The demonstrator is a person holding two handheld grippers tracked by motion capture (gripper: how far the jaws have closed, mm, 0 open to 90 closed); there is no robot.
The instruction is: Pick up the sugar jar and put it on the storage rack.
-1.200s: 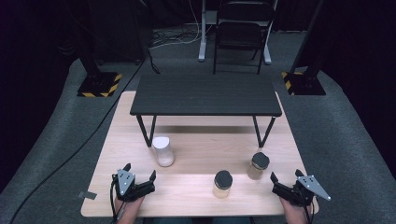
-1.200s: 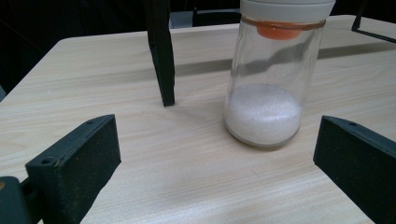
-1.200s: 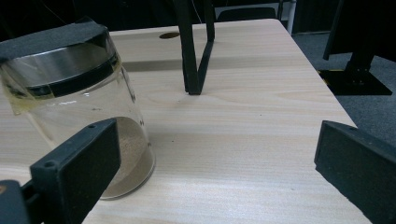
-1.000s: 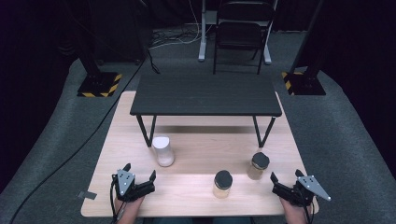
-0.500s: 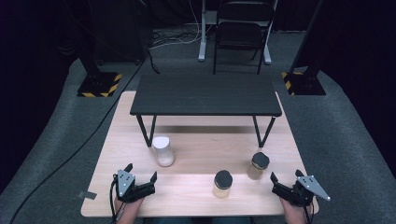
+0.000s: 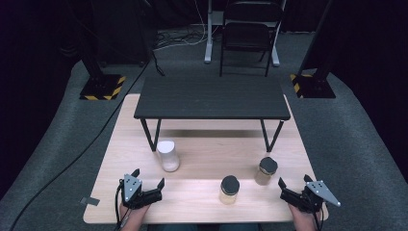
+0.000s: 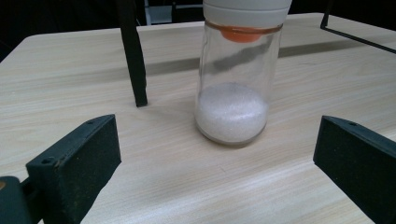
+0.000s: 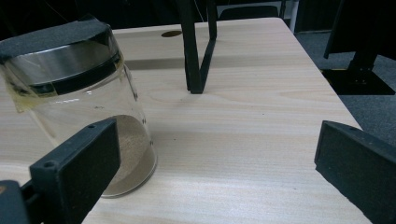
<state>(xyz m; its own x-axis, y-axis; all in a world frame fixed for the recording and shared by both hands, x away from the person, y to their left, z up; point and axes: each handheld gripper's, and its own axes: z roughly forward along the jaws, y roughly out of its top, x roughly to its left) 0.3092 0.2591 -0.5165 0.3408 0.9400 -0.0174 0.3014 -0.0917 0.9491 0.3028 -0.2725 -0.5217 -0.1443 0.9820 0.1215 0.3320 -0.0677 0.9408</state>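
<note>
A white-lidded glass jar [image 6: 168, 155] with white powder stands on the wooden table [image 6: 202, 144], left of centre. In the left gripper view the jar [image 7: 233, 93] is upright, just ahead of my left gripper [image 7: 219, 158], whose jaws are spread wide and empty. Two black-lidded jars of tan powder stand front centre [image 6: 230, 189] and to its right [image 6: 266, 171]. My left gripper [image 6: 149, 177] rests at the front left, my right gripper [image 6: 293, 180] at the front right. My right gripper [image 8: 215, 149] is open, and a black-lidded jar [image 8: 79, 93] sits just beyond its left jaw.
A low black table [image 6: 211, 98] stands on the far half of the wooden table; its legs [image 7: 133, 51] [image 8: 194, 46] come down near the jars. A folding chair [image 6: 250, 33] and two stand bases with hazard tape [image 6: 102, 86] sit on the grey floor beyond.
</note>
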